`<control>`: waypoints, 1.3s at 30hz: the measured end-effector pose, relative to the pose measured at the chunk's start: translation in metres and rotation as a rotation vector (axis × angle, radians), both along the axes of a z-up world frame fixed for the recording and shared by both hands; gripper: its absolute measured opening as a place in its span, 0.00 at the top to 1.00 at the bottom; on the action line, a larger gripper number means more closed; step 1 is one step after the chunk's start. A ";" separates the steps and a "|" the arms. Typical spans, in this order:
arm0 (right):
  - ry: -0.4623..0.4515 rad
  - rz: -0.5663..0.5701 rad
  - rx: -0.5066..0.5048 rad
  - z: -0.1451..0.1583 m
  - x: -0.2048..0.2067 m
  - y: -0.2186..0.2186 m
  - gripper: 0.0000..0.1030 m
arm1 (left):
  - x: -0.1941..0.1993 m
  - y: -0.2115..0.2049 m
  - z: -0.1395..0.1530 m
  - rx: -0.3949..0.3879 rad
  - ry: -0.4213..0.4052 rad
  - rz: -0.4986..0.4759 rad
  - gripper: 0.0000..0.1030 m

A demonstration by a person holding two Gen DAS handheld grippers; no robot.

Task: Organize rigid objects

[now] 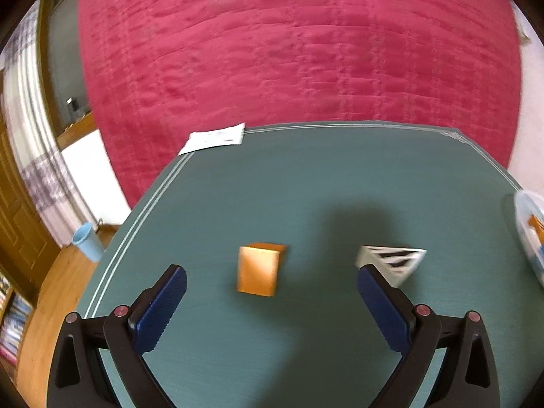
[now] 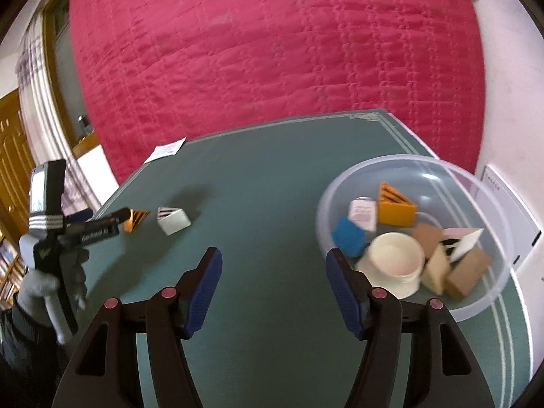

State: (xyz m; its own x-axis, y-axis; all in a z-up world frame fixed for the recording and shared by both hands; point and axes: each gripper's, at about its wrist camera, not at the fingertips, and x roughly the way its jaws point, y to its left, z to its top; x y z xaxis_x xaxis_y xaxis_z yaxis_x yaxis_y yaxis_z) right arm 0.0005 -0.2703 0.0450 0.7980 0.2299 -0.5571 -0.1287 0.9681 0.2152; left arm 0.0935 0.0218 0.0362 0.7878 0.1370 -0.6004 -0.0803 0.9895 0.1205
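An orange block (image 1: pixel 260 268) lies on the green table (image 1: pixel 306 187), just ahead of my left gripper (image 1: pixel 272 272), which is open and touches nothing. A white striped wedge (image 1: pixel 391 261) sits to its right, partly behind the right finger. From the right wrist view, both pieces, the orange block (image 2: pixel 136 219) and the white wedge (image 2: pixel 173 221), lie at far left beside the left gripper (image 2: pixel 102 224), held by a gloved hand (image 2: pixel 37 285). My right gripper (image 2: pixel 273 255) is open with nothing between its fingers, left of a clear plastic bowl (image 2: pixel 391 161) holding several blocks and a cream cup (image 2: pixel 394 265).
A paper slip (image 1: pixel 214 139) lies at the table's far left corner. A pink quilted bed (image 1: pixel 289 51) fills the background. A blue cup (image 1: pixel 86 241) stands on the wooden floor at left. A white sheet (image 2: pixel 510 197) lies beyond the bowl at the right edge.
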 end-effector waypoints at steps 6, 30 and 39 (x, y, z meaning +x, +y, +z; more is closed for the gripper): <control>0.025 0.079 -0.018 -0.008 0.003 0.030 0.37 | 0.012 0.026 -0.009 -0.090 0.038 0.032 0.02; 0.078 0.149 -0.057 -0.031 0.008 0.056 0.37 | 0.044 0.030 -0.034 -0.180 0.169 -0.002 0.64; 0.079 0.157 -0.067 -0.033 0.006 0.060 0.37 | 0.029 0.032 -0.030 -0.199 0.125 -0.031 0.66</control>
